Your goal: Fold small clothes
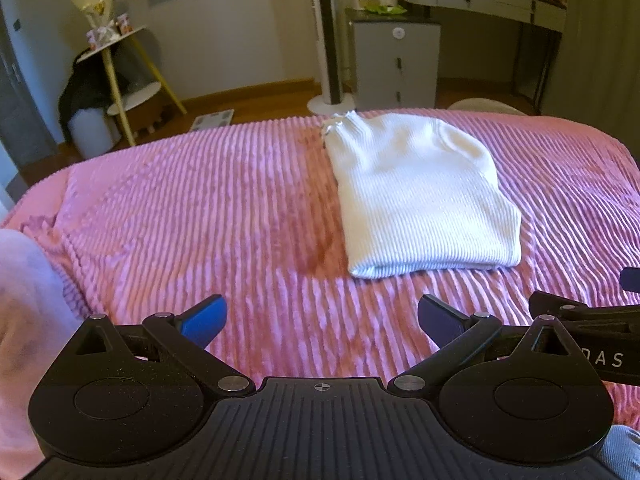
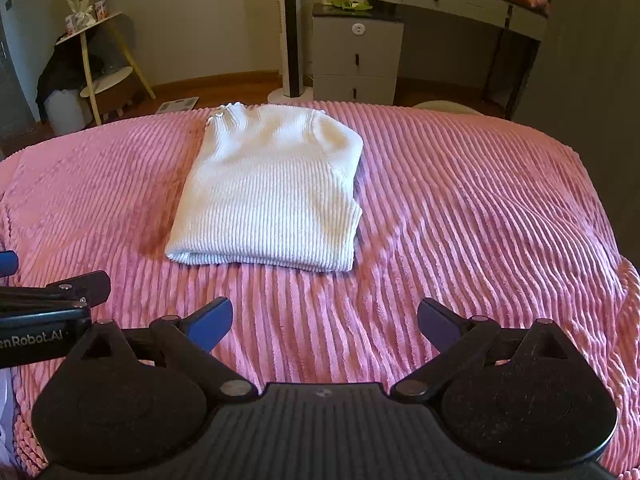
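Lying folded on the pink bed cover (image 2: 460, 200), the white ribbed sweater (image 2: 268, 196) is running lengthwise toward twelve o'clock, sitting at eleven o'clock of the released right hand-held gripper (image 2: 325, 326), one o'clock of the released left hand-held gripper (image 1: 322, 320), roughly equidistant.

The left gripper (image 1: 322, 320) is level, its blue-padded fingers (image 1: 206, 318) spread wide with nothing between them. The right gripper (image 2: 325, 322) is equally wide and empty. The two sit side by side, each showing at the other's frame edge: right at 3 o'clock, left at 9 o'clock.
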